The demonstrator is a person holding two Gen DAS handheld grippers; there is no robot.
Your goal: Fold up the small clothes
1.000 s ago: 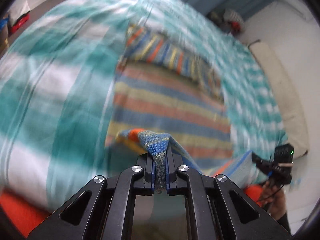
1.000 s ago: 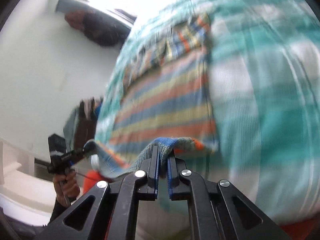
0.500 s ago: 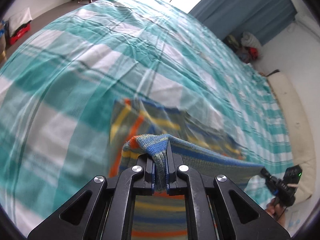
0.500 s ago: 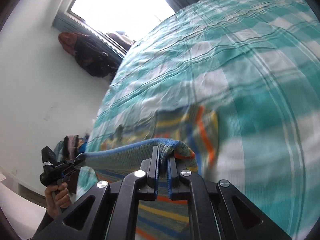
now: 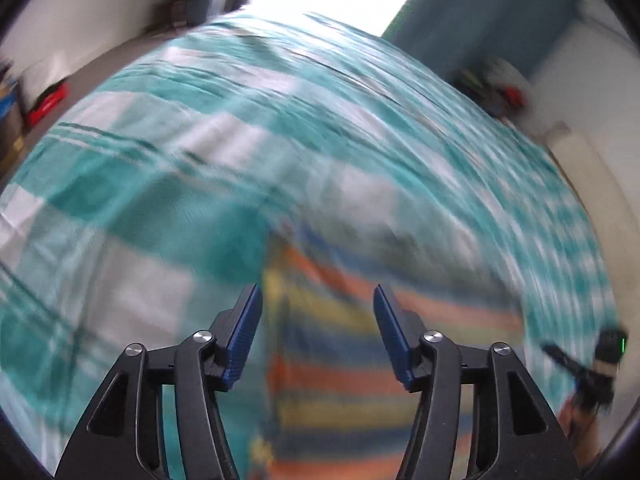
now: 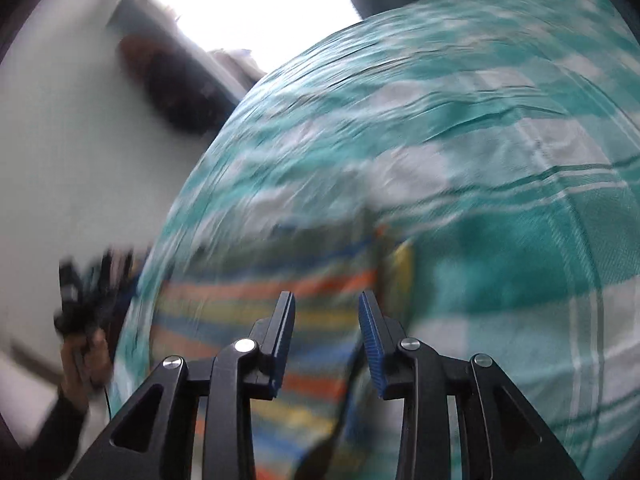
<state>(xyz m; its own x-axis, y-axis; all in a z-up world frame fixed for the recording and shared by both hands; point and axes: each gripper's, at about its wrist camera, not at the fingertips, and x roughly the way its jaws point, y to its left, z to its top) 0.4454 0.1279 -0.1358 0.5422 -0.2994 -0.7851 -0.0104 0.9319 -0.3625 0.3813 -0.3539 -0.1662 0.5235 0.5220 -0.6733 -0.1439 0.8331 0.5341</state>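
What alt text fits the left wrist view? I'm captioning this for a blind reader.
The left tongs stand open, their jaws having just opened, above a striped garment lying on a teal-and-white checked bedspread. Nothing is pinched between the blue pads. The picture is motion-blurred.

Both wrist views are smeared by motion blur. The striped knit garment runs off the bottom edge, its folds and edges unreadable. The teal checked bedspread blurs into streaks. Clutter by the curtain is too smeared to identify, as is the dark bundle by the window.
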